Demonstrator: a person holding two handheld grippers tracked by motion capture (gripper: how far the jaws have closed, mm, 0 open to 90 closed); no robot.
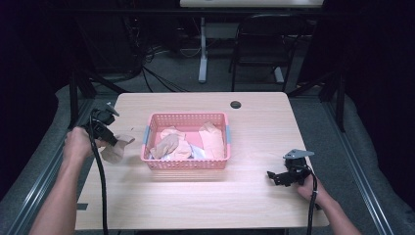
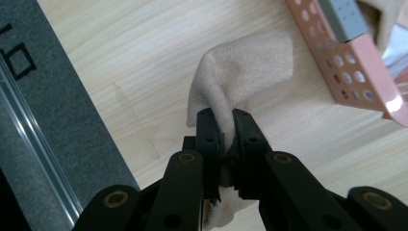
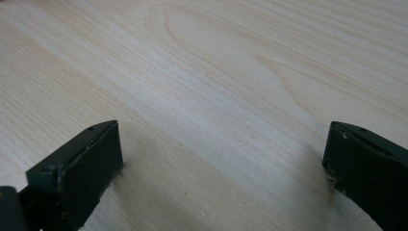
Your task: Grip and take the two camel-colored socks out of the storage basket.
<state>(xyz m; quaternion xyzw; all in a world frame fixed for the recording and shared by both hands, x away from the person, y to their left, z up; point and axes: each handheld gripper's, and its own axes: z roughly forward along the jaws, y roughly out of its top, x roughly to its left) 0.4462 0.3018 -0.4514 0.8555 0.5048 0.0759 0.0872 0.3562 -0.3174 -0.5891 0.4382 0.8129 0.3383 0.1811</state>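
A beige sock hangs over the table's left side, pinched in my left gripper, which is shut on it just left of the pink basket. The basket sits mid-table and holds several more beige socks and some pale cloth. My right gripper rests low over bare wood near the table's front right, its jaws wide open with nothing between them.
The wooden table has a round cable hole at the back. A grey floor mat lies beyond the table's left edge. A black chair and a desk leg stand behind the table.
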